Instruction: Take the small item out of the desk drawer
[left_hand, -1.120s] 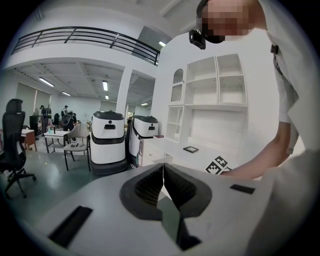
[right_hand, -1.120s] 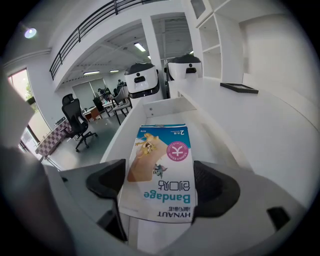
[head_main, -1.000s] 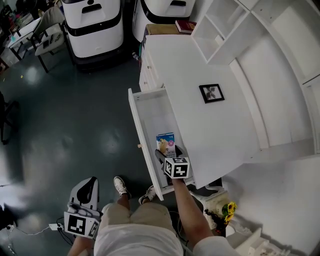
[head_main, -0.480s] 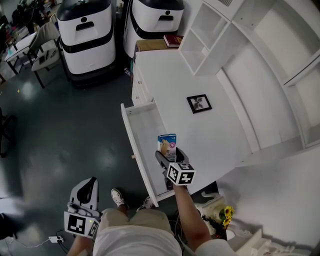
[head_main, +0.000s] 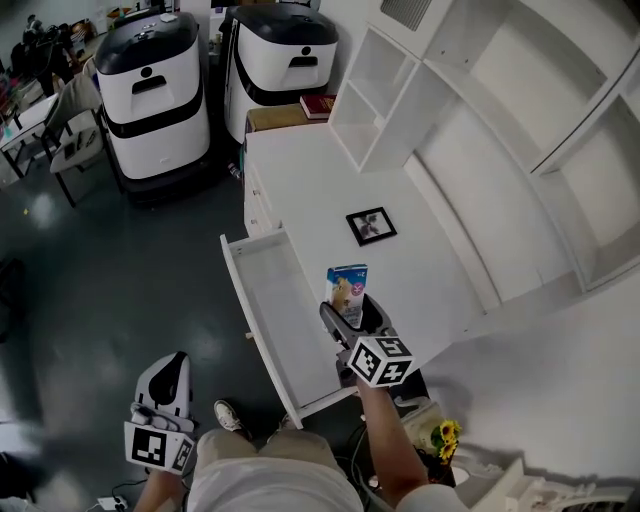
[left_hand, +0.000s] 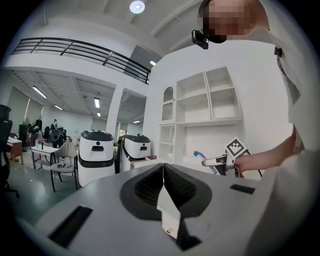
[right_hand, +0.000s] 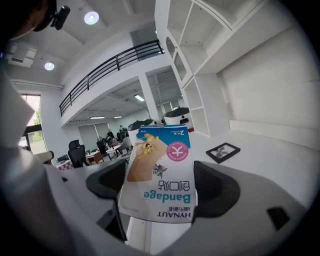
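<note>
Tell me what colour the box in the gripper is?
The bandage box is white and blue with a pink circle; clearest in the right gripper view.

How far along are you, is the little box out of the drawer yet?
Nearly done. The drawer stands open, and the right gripper is shut on the bandage box, held up above the drawer by the desk edge. The left gripper is shut and empty, low at the person's side. Left to do: probably set the box down on the desk.

Bandage box (right_hand: 161, 180): "HYNAUT", "Bandage", upside down; "2" at far corner; Chinese characters under pink round logo.
</note>
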